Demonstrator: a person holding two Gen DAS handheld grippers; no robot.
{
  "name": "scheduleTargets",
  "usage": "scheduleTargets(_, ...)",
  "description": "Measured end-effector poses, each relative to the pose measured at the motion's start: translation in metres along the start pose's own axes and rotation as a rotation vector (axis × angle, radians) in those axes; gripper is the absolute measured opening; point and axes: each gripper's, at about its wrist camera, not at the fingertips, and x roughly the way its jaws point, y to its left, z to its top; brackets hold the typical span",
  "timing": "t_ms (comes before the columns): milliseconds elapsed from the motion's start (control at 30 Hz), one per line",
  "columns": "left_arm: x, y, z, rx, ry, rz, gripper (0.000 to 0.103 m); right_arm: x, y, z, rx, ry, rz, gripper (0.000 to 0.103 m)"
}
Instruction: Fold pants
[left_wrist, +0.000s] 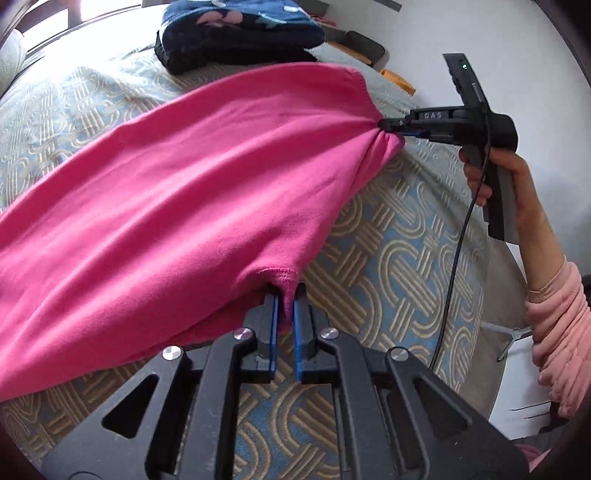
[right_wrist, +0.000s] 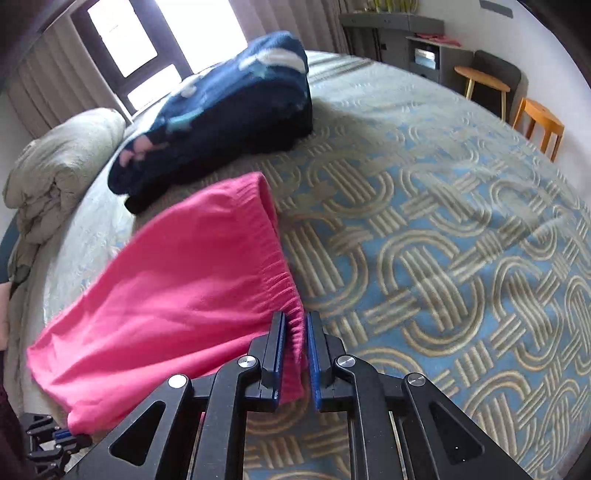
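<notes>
Pinching a hem of the pink pants (left_wrist: 177, 192), the left hand-held gripper (left_wrist: 285, 317) points forward low over the bed (left_wrist: 388, 266). The right hand-held gripper (right_wrist: 295, 332) clamps the gathered waistband, so the pants hang stretched between both above the patterned bedspread. Folded dark clothes (right_wrist: 229, 110) lie beyond, near curtains (right_wrist: 48, 85).
</notes>
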Motion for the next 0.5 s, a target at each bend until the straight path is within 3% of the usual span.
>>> scheduleTargets(67,-0.001,-0.002,-0.004,0.003,-0.009,0.005,0.007,-0.004,-0.005,-0.003,0.035,-0.030,-0.014,0.037)
scheduleTargets(100,-0.002,-0.002,-0.003,0.006,-0.012,0.004,0.007,-0.009,-0.007,-0.004,0.054,-0.034,-0.013,0.039)
scheduleTargets(167,-0.005,-0.006,-0.003,0.019,-0.021,0.017,0.007,-0.019,-0.006,-0.006,0.063,-0.054,-0.009,0.040)
scheduleTargets(233,-0.004,-0.009,-0.001,0.024,-0.019,0.032,0.010,-0.027,0.000,-0.008,0.041,-0.082,-0.065,0.040)
scheduleTargets(400,-0.016,-0.002,-0.002,-0.044,-0.020,-0.005,0.029,-0.046,0.007,-0.019,0.028,-0.113,-0.048,0.040)
scheduleTargets(500,-0.045,0.011,-0.013,-0.072,-0.060,0.007,0.033,-0.062,0.027,-0.025,-0.029,-0.155,-0.058,0.040)
